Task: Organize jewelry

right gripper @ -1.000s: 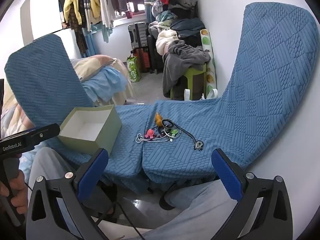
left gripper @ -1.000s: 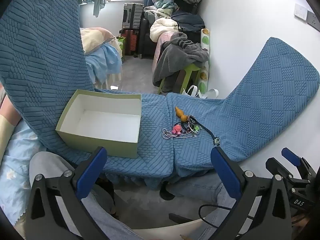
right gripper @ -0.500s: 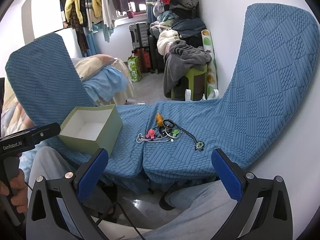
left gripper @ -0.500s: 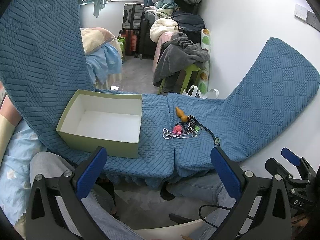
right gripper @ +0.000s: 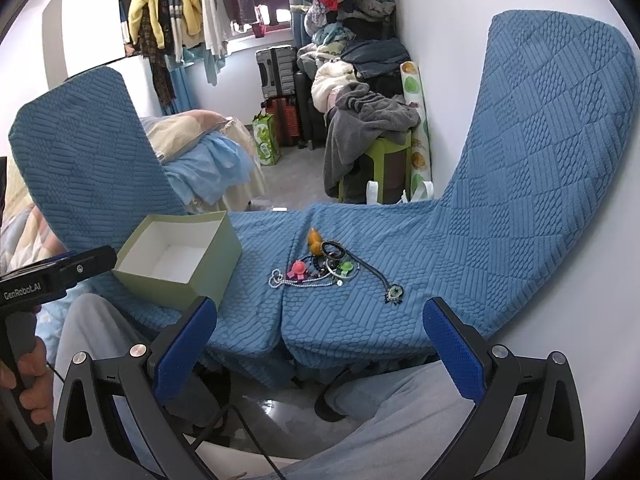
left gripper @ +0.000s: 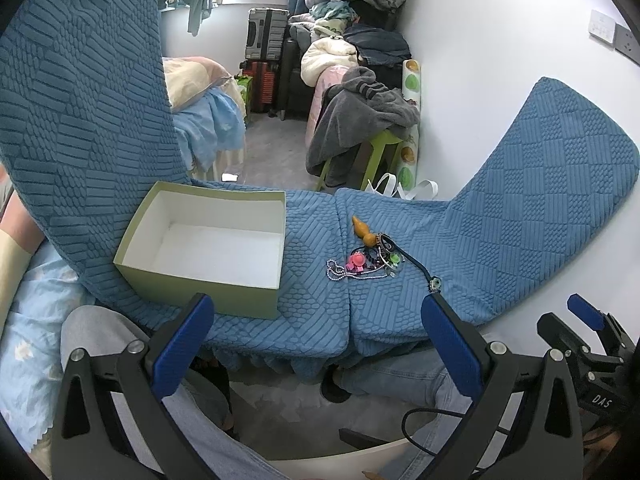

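A small heap of jewelry (left gripper: 368, 258) (right gripper: 320, 266) lies on the blue quilted cover (left gripper: 312, 304) (right gripper: 400, 320): an orange gourd charm (left gripper: 365, 232) (right gripper: 314, 240), pink and green pieces, a beaded chain, and a black cord ending in a pendant (left gripper: 435, 285) (right gripper: 394, 293). To its left stands an open pale green box (left gripper: 204, 240) (right gripper: 176, 258) with a white, empty inside. My left gripper (left gripper: 316, 308) is open, held back from the cover's front edge. My right gripper (right gripper: 320, 312) is open too, nothing between its fingers.
The cover rises as raised flaps at left (left gripper: 80, 100) and right (left gripper: 552, 184). A white wall (left gripper: 480, 40) runs along the right. Behind are a green stool with grey clothes (right gripper: 372, 132), suitcases, a bed and hanging clothes. A person's legs (right gripper: 400, 412) are below.
Both views have shifted only slightly; the jewelry and the box lie where they were, and both grippers stay open.
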